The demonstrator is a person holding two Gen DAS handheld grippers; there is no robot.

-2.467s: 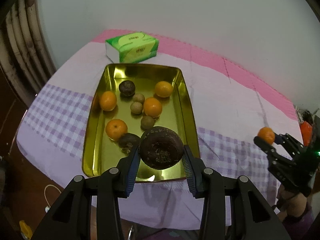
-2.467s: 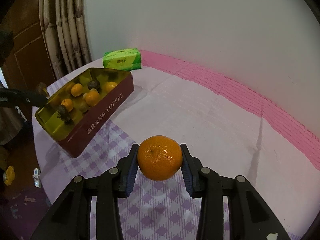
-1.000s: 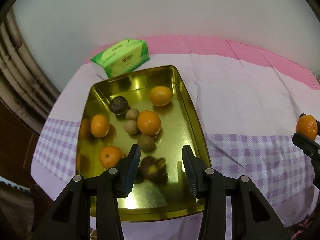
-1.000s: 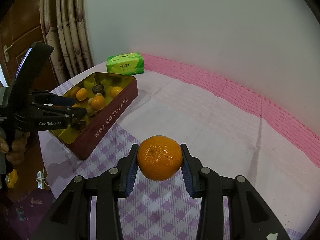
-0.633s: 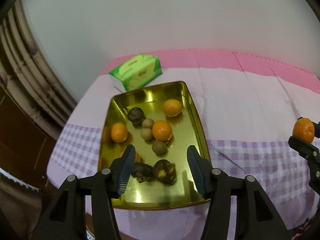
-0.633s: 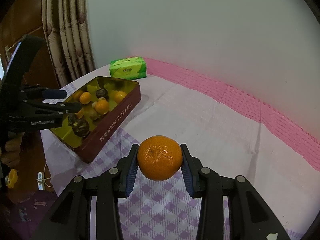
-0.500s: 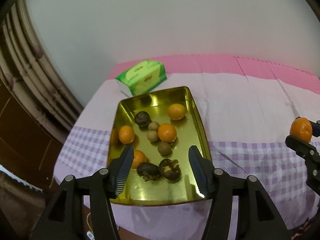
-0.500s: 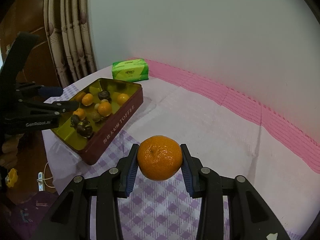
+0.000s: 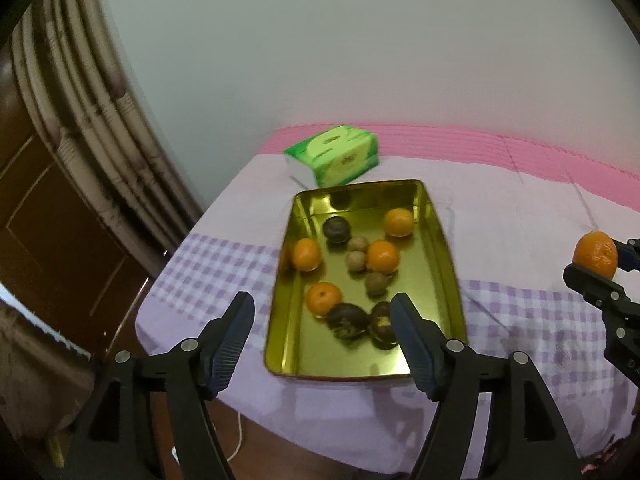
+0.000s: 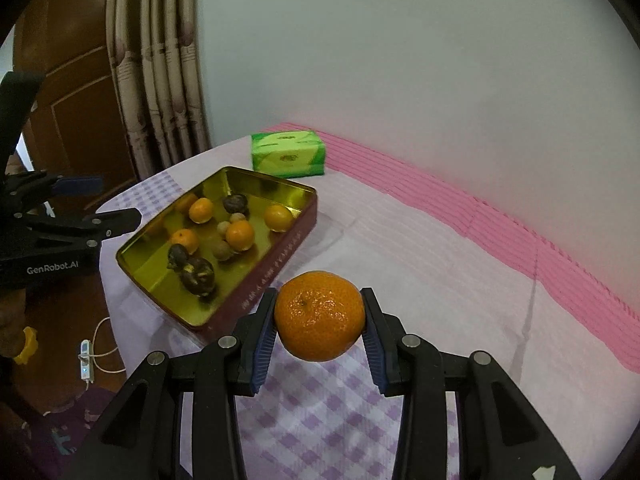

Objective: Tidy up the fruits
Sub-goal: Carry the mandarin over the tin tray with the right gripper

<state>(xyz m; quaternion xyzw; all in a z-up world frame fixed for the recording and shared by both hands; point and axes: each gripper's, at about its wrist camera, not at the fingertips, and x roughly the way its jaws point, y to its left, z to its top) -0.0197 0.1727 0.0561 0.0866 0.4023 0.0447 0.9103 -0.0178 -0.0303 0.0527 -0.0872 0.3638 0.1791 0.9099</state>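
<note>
Surface [image 10: 420, 264] draped in pink and lilac checked cloth. Gold tin tray [image 9: 436, 248] near its left end, holding four oranges, three small tan fruits and three dark wrinkled fruits [image 9: 348, 320]. Green tissue pack [image 9: 334, 154] just beyond tray's far end. Left gripper [image 9: 322, 336] above tray's near end, jaws just opened wide, nothing between them. Right gripper [image 10: 319, 320] well apart from tray, jaws clamped on an orange [image 10: 319, 315], held clear of cloth.
</note>
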